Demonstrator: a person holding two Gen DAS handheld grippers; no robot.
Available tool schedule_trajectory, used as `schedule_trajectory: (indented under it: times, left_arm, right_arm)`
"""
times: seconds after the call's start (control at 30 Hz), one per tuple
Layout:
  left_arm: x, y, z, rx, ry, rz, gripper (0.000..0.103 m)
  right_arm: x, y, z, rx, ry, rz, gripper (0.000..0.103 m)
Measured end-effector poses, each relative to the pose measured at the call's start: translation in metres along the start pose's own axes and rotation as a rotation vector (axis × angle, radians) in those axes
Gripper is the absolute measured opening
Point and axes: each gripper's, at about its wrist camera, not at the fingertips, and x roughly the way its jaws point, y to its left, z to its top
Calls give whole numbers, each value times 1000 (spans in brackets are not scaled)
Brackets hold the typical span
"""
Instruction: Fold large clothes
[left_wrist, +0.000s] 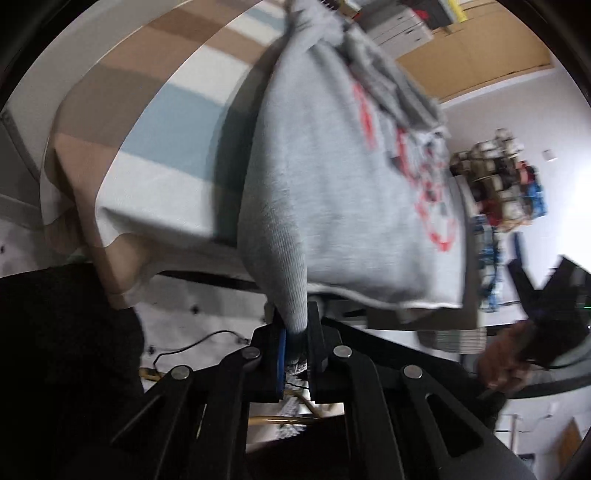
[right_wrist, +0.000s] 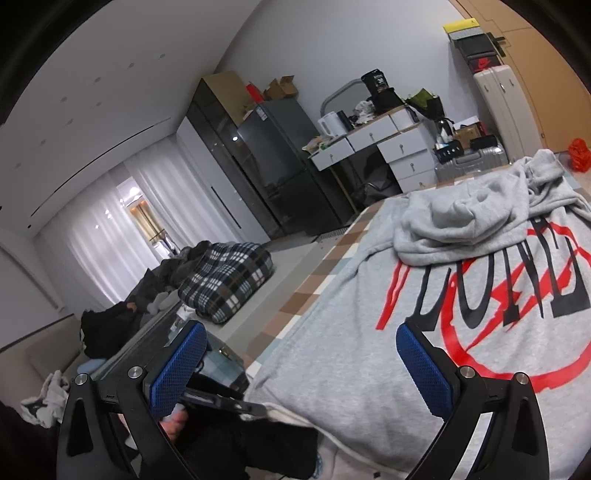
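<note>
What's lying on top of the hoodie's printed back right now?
The hood is flopped over the gray hoodie, covering the top of the red and black print. Whatever lettering sits beneath it is hidden.

A lived-in home: fridge (right_wrist: 275, 162), drawer desk (right_wrist: 384, 147), curtains (right_wrist: 110, 229), suitcases (right_wrist: 498, 110).

Checked bedspread (right_wrist: 295, 295) (grey hoodie (right_wrist: 351, 350) atop)

Black block letters "ONE" with red graphic on grey hoodie (right_wrist: 424, 332), "36" on black bag (right_wrist: 376, 82)
</note>
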Motion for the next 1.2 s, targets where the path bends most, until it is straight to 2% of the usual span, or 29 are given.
schedule_trajectory:
  times: [0.1,0.2,0.33,0.4,0.5,0.57,0.67,0.7,0.73,0.77,0.83,0.9,0.97,1.03,1.1,1.13,1.17,1.2]
  left_arm:
    - [-18,-4,5,-11,-14,-81,3]
    - [-26,-15,14,-6,-14,-152,3]
    - [-35,-26,26,2,-4,-245,3]
    - [-40,-30,29,16,-3,-274,3]
    - [-42,-41,35,37,17,-330,3]
    - [-42,-45,35,59,32,-352,3]
    - [-44,-45,34,75,42,-396,3]
    - [-44,-43,34,73,45,-403,3]
    - [-44,-38,32,71,51,-411,3]
    - [-45,-34,30,66,55,-413,3]
    - [-42,-26,28,64,70,-415,3]
    - [-37,-22,29,61,85,-422,3]
    - [-34,-17,30,57,96,-433,3]
    - [-35,-14,33,47,95,-431,3]
    - [-35,-12,35,31,91,-414,11]
    - [-35,-10,36,15,91,-381,31]
    - [-36,-6,36,-1,85,-360,62]
    - [-37,-3,36,-20,71,-348,73]
  right_arm:
    - [2,5,-2,-4,19,31,103]
    - [11,27,-12,-91,75,49,103]
    - [35,79,-50,-385,148,-64,103]
    - [50,100,-72,-506,201,-80,103]
    - [84,132,-104,-710,249,-177,103]
    - [104,142,-115,-812,238,-259,103]
    - [125,146,-119,-908,200,-324,102]
    - [131,146,-118,-934,179,-352,94]
    - [134,145,-115,-938,165,-364,81]
    - [135,143,-112,-923,162,-367,72]
    - [136,131,-98,-822,170,-348,33]
    - [136,124,-88,-739,182,-292,22]
    - [133,122,-84,-679,173,-252,18]
    - [135,119,-82,-603,206,-196,14]
    - [134,115,-81,-549,220,-167,13]
    - [134,113,-80,-522,224,-157,13]
    - [132,113,-79,-498,222,-153,12]
    - [129,111,-77,-470,218,-140,12]
